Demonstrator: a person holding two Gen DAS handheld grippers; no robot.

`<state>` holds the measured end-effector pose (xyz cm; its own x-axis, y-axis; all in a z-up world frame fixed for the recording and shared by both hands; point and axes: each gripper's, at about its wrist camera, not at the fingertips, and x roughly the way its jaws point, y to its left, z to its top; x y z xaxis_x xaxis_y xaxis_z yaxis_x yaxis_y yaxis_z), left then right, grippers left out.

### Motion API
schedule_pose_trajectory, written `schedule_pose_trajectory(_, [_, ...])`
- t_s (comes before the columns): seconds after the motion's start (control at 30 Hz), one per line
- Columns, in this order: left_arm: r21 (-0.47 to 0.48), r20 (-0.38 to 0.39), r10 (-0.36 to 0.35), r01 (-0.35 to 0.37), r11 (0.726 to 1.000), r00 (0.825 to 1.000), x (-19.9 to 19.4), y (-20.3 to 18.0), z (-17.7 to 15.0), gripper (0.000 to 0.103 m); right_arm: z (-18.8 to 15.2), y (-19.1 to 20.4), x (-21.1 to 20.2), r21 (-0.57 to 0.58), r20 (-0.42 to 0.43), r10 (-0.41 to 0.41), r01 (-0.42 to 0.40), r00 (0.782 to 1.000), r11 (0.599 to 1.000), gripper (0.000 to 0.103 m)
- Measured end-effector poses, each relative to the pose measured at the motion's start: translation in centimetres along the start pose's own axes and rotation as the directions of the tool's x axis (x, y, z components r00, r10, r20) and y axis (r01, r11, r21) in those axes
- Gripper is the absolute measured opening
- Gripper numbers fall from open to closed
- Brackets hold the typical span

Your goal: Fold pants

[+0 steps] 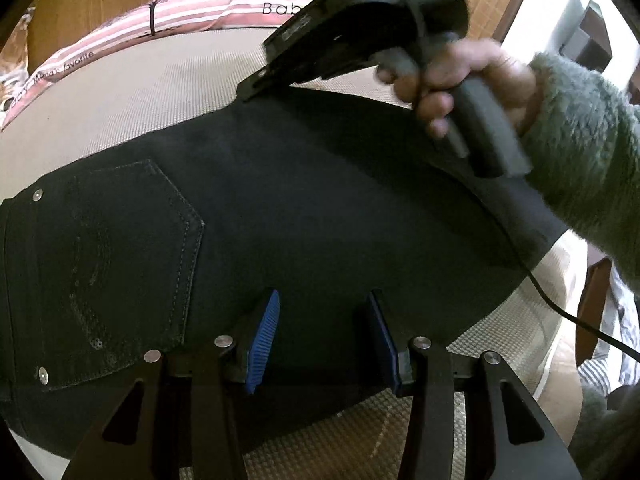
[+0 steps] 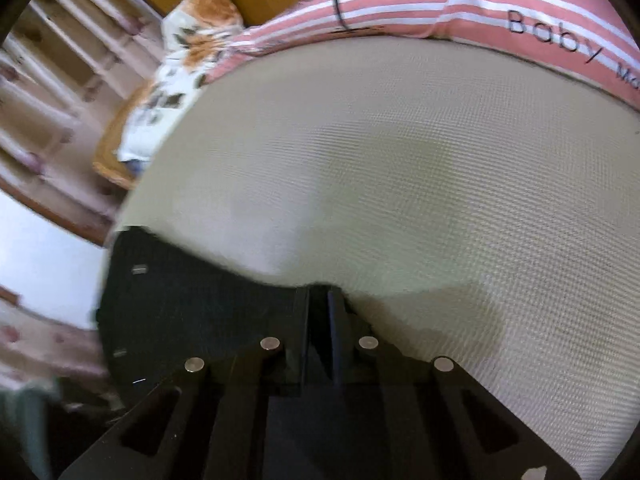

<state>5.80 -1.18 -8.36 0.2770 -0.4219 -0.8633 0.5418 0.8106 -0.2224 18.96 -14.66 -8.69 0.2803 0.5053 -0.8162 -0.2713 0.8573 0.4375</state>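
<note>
The black pants (image 1: 280, 216) lie flat on the bed (image 2: 400, 160), below the striped pillow (image 2: 400, 4). The right tongs (image 2: 320, 304) pinch their far edge; the left tongs (image 1: 324, 320) gape above the cloth. That thin pinch could slip mid-fold.

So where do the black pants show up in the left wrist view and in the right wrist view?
Left wrist view: the black pants fill the middle, back pocket at left, lying on the beige mat.
Right wrist view: only their edge shows at lower left, running into the shut right tool.
Shared landmark: the pink striped pillow printed "Baby", at the far edge of the mat in both.
</note>
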Motion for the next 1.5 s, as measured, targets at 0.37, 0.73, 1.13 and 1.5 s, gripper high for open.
schedule_pose_trajectory(0.37, [0.033,0.142,0.071,-0.077,0.997,0.987,-1.9,-2.0,6.2,0.051,-4.4,-2.0,-14.1,0.080,0.234,-0.195,0.181,0.953,0.980,0.040])
schedule_pose_trajectory(0.73, [0.043,0.151,0.056,-0.063,0.997,0.987,3.5,-2.4,14.1,0.051,-16.0,-15.5,-22.5,0.464,0.128,-0.421,0.321,0.898,0.826,0.040])
schedule_pose_trajectory(1.13, [0.057,0.092,0.100,-0.106,0.993,0.991,7.8,-1.0,14.3,0.051,-19.1,-16.1,-19.1,0.375,0.127,-0.594,0.516,0.794,0.770,0.033])
schedule_pose_trajectory(1.5, [0.059,0.086,0.092,-0.098,0.993,0.992,7.3,-0.9,14.3,0.051,-21.3,-22.2,-23.4,0.550,0.147,-0.583,0.424,0.799,0.720,0.015])
